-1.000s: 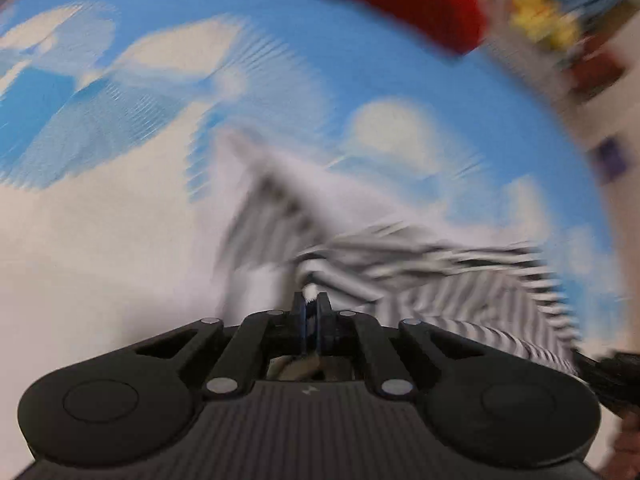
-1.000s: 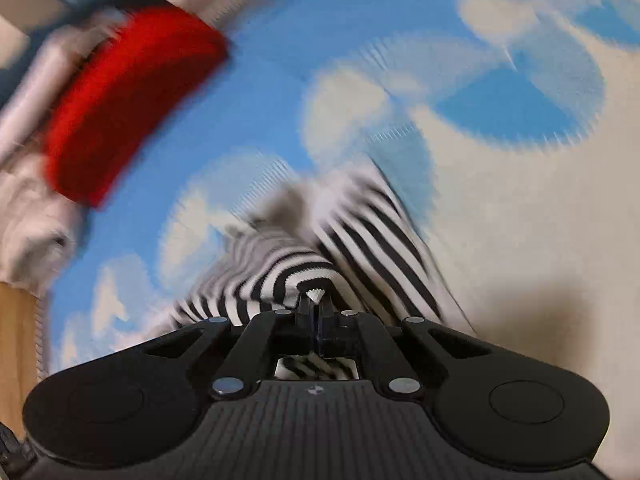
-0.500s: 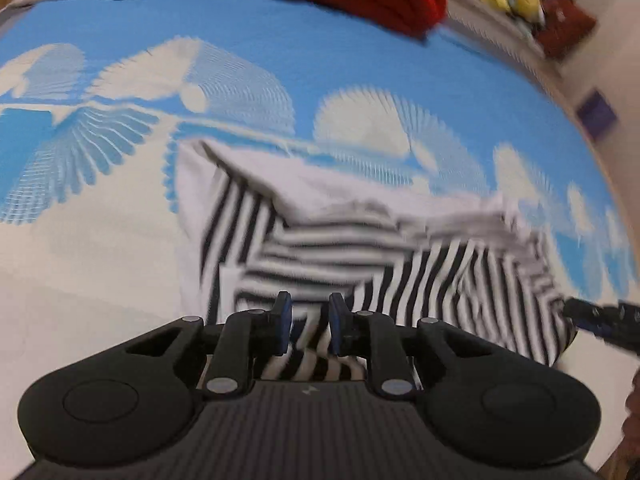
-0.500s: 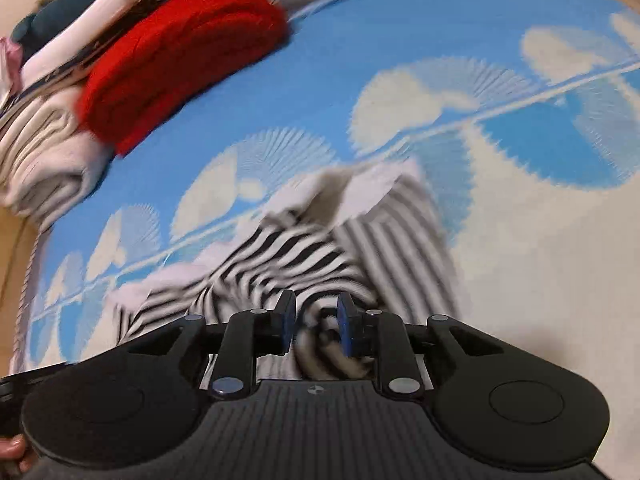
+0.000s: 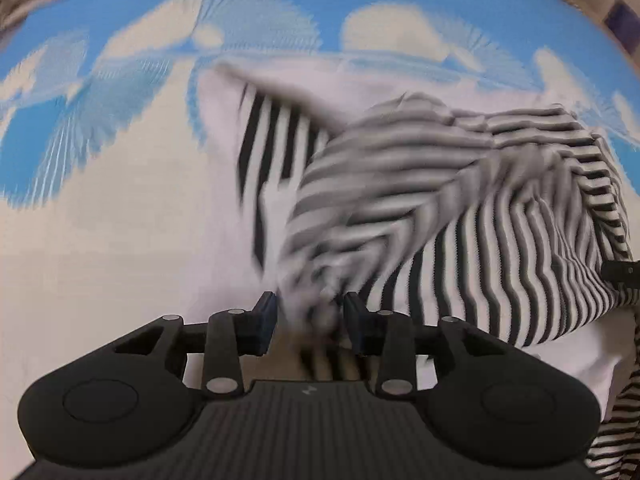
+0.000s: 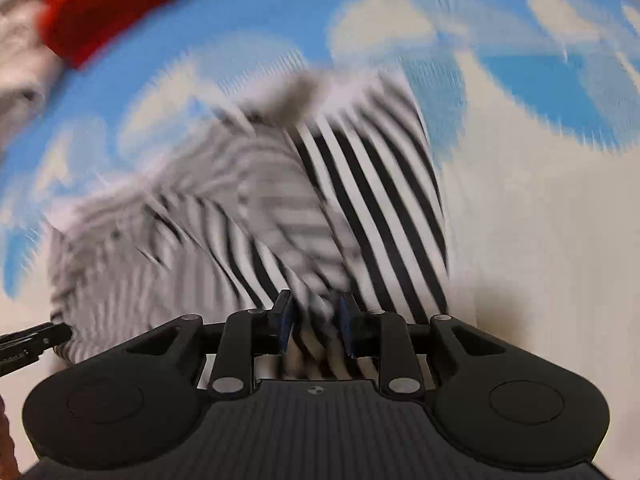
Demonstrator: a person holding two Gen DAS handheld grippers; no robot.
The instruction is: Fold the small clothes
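Observation:
A black-and-white striped garment (image 5: 460,200) lies crumpled and partly folded on a blue and cream patterned blanket (image 5: 100,200). It also shows in the right wrist view (image 6: 248,216), blurred by motion. My left gripper (image 5: 310,322) is open, with striped cloth bunched between its blue pads (image 5: 264,320). My right gripper (image 6: 316,320) is open too, with striped cloth lying in the gap between its fingers. The other gripper's tip shows at each view's edge (image 5: 620,276) (image 6: 32,340).
A red folded garment (image 6: 132,4) and pale folded cloth (image 6: 20,68) lie at the far left of the blanket (image 6: 540,220) in the right wrist view. The blanket's far edge and floor (image 5: 616,20) show at top right in the left wrist view.
Both grippers went from shut on the striped garment to open, and their jaws have widened since half a second ago. The garment has dropped onto the blanket and both views have moved closer.

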